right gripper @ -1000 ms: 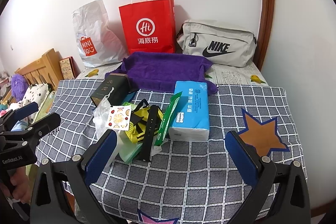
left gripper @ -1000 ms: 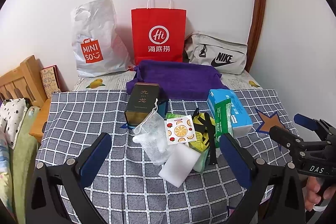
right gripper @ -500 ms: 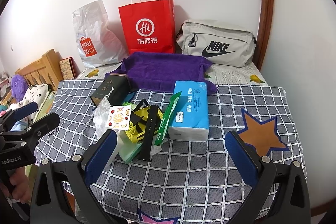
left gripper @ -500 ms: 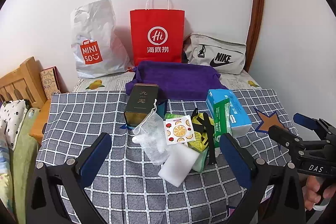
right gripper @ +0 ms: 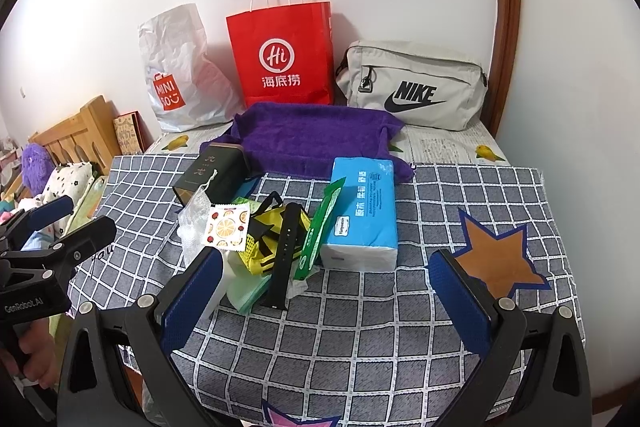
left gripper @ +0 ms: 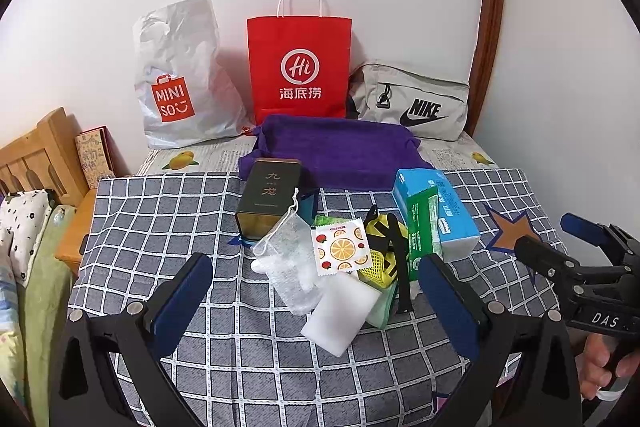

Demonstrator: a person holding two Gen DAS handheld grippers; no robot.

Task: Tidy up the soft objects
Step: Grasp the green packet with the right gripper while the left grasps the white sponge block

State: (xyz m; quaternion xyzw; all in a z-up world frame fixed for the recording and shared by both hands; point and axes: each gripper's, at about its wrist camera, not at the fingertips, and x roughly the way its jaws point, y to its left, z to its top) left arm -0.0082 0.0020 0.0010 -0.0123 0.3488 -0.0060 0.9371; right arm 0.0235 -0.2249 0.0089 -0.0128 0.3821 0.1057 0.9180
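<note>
A pile of items lies mid-table on a checked cloth (left gripper: 160,227): a white sponge (left gripper: 340,311), a clear mesh pouch (left gripper: 288,259), a fruit-print packet (left gripper: 340,247), a yellow net bag (left gripper: 380,251) with a black strap (right gripper: 284,251), a green wipes pack (left gripper: 420,227), a blue tissue pack (right gripper: 364,211) and a dark tin (left gripper: 268,195). A purple towel (left gripper: 340,151) lies behind them. My left gripper (left gripper: 316,303) is open and empty, short of the pile. My right gripper (right gripper: 324,299) is open and empty, in front of the tissue pack.
A white Miniso bag (left gripper: 180,79), a red paper bag (left gripper: 298,67) and a grey Nike bag (left gripper: 412,103) stand against the back wall. A wooden bed frame (left gripper: 40,155) and bedding lie left of the table. The wall is close on the right.
Both grippers stay open and almost still; the left view has shifted very slightly. No object has moved.
</note>
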